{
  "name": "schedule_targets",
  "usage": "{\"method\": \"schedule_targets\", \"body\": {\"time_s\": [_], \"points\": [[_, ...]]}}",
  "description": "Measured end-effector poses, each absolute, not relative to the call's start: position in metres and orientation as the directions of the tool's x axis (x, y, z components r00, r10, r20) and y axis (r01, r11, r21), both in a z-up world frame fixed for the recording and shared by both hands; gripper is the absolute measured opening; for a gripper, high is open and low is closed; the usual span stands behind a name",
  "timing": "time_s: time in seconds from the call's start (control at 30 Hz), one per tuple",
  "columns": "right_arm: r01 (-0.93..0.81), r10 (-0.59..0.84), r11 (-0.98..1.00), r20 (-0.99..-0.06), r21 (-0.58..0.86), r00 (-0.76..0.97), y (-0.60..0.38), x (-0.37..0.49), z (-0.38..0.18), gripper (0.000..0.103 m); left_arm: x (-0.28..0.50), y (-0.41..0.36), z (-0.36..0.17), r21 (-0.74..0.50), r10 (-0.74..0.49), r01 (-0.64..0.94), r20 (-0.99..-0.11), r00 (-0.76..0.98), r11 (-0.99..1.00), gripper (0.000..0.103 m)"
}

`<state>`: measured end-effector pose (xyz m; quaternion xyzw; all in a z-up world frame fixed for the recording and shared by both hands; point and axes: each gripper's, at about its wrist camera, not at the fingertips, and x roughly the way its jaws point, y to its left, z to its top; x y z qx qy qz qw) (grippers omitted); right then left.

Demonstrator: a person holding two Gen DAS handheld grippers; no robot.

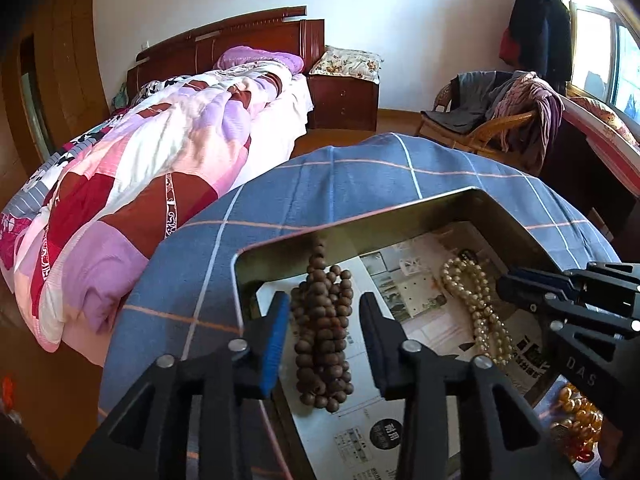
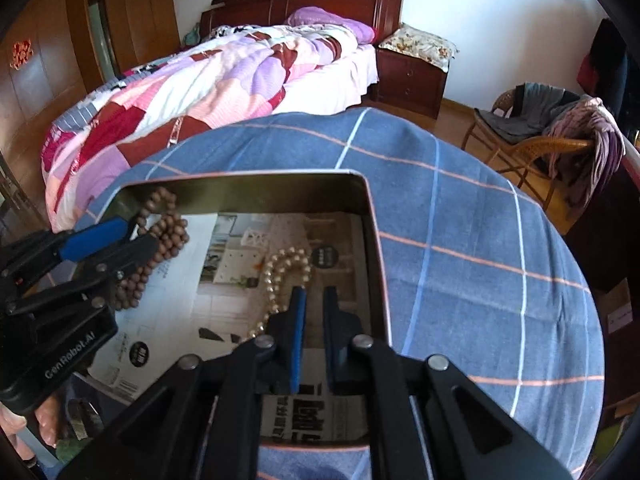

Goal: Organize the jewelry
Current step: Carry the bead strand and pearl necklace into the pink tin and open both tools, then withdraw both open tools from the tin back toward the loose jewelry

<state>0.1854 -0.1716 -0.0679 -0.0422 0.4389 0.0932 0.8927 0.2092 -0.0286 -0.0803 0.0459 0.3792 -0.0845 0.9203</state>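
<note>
Brown bead strand [image 1: 323,328] lies bunched in the metal tin [image 1: 424,212], long axis running from frame bottom up toward the tin's far wall, centre of the left wrist view. Pearl strand [image 1: 478,312] lies in the same tin at centre right, long axis slanting from upper left to lower right. One tin; two strands inside; one amber bead cluster [image 1: 576,420] outside it at lower right, on the blue checked cloth [image 1: 360,176].

Left gripper [image 1: 325,334] jaws wide apart, straddling the brown strand, gripping nothing. Right gripper [image 2: 314,336] jaws narrowly apart, holding nothing; pearl strand [image 2: 280,276] just beside its left finger.
</note>
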Motion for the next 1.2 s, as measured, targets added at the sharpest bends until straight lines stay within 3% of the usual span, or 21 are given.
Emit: {"method": "schedule_targets", "body": {"time_s": [0.2, 0.7, 0.77, 0.9, 1.2], "points": [[-0.189, 0.08, 0.981, -0.801, -0.042, 0.594, -0.171, 0.173, -0.07, 0.007, 0.2, -0.039, -0.083, 0.052, -0.111, 0.203, -0.694, 0.711, 0.978, 0.051], [-0.116, 0.052, 0.993, -0.813, -0.019, 0.58, -0.189, 0.149, -0.07, 0.007, 0.184, -0.061, -0.082, 0.067, -0.155, 0.28, -0.699, 0.698, 0.958, 0.052], [-0.122, 0.06, 0.992, -0.809, -0.015, 0.584, -0.186, 0.15, -0.07, 0.014, 0.184, -0.061, -0.082, 0.061, -0.16, 0.281, -0.7, 0.696, 0.958, 0.052], [-0.148, 0.112, 0.989, -0.789, 0.027, 0.604, -0.182, 0.147, -0.067, 0.053, 0.179, -0.062, -0.079, 0.056, -0.161, 0.277, -0.698, 0.697, 0.959, 0.052], [-0.13, 0.117, 0.991, -0.742, 0.041, 0.66, -0.186, 0.136, -0.053, 0.064, 0.163, -0.057, -0.061, 0.055, -0.157, 0.257, -0.662, 0.733, 0.965, 0.057]]}}
